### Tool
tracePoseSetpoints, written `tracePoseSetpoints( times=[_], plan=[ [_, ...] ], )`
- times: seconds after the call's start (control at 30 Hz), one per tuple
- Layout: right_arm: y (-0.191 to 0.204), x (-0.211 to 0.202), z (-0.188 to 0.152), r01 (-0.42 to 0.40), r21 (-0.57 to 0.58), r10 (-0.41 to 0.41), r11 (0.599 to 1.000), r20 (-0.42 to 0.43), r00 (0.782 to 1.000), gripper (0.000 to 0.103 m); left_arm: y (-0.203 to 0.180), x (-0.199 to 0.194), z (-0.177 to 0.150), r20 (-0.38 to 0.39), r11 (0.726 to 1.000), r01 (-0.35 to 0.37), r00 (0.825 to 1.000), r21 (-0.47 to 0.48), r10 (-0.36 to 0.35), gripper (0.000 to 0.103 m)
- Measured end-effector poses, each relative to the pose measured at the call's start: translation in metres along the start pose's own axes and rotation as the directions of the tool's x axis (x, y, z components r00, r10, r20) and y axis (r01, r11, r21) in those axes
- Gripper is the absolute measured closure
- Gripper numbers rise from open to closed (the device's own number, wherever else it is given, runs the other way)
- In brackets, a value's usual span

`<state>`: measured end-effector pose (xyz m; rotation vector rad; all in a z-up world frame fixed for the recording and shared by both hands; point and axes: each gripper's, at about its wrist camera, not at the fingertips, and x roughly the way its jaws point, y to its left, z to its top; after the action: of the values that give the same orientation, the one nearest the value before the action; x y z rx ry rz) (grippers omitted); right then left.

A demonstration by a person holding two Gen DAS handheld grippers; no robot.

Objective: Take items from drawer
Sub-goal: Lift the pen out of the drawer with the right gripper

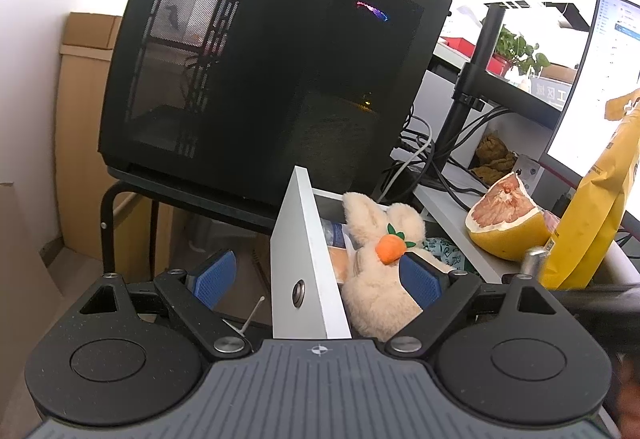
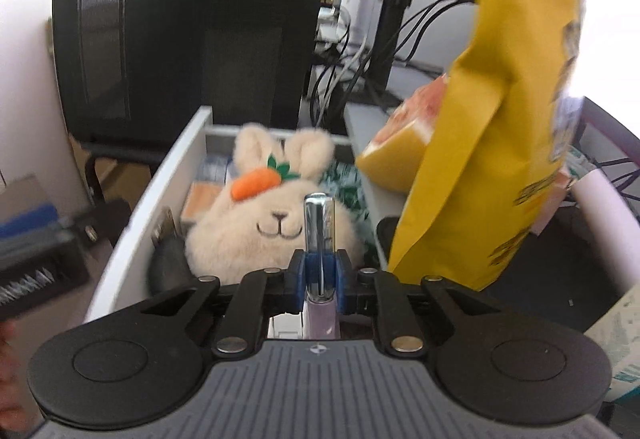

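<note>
The white drawer (image 1: 298, 239) stands pulled open; its front panel lies between my left gripper's (image 1: 316, 275) wide-open fingers. Inside lies a cream plush rabbit (image 1: 376, 279) with an orange carrot on its head, also in the right wrist view (image 2: 260, 223), over packets and a green-patterned item (image 2: 344, 183). My right gripper (image 2: 319, 279) is shut on a small bottle with a shiny silver cap (image 2: 319, 227) and lilac body, held above the drawer in front of the rabbit. The silver cap also shows in the left wrist view (image 1: 534, 259).
A cut pomelo (image 1: 506, 223) and a tall yellow bag (image 2: 492, 111) stand on the desk edge right of the drawer. A black computer case (image 1: 260, 71) sits on a stand behind. Monitor arm, cables and a screen (image 1: 600, 87) are at right. Cardboard boxes (image 1: 84, 111) stand at left.
</note>
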<state>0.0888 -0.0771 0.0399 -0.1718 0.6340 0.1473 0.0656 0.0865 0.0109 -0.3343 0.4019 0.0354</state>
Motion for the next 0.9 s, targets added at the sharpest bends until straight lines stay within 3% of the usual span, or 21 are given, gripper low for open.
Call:
tracePoseSetpoints(
  times=[0.37, 0.53, 0.73, 0.9],
  plan=[
    [-0.034, -0.048, 0.015, 0.003, 0.125, -0.022, 0.992, 0.147, 0.989, 0.09, -0.002, -0.001, -0.001, 0.001, 1.0, -0.002, 1.0, 0.012, 0.002, 0.011],
    [-0.05, -0.074, 0.015, 0.053, 0.144, -0.08, 0.988, 0.19, 0.979, 0.09, -0.004, 0.0, -0.002, 0.001, 1.0, -0.01, 1.0, 0.017, 0.01, 0.011],
    [-0.075, -0.087, 0.013, 0.101, 0.2, -0.136, 0.975, 0.17, 0.976, 0.09, -0.007, -0.001, -0.004, -0.002, 0.999, -0.009, 1.0, 0.032, 0.009, 0.011],
    [-0.093, -0.089, 0.013, 0.095, 0.27, -0.134, 0.958, 0.131, 0.982, 0.09, -0.007, -0.001, -0.004, -0.007, 0.999, -0.006, 1.0, 0.033, 0.006, 0.011]
  ],
)
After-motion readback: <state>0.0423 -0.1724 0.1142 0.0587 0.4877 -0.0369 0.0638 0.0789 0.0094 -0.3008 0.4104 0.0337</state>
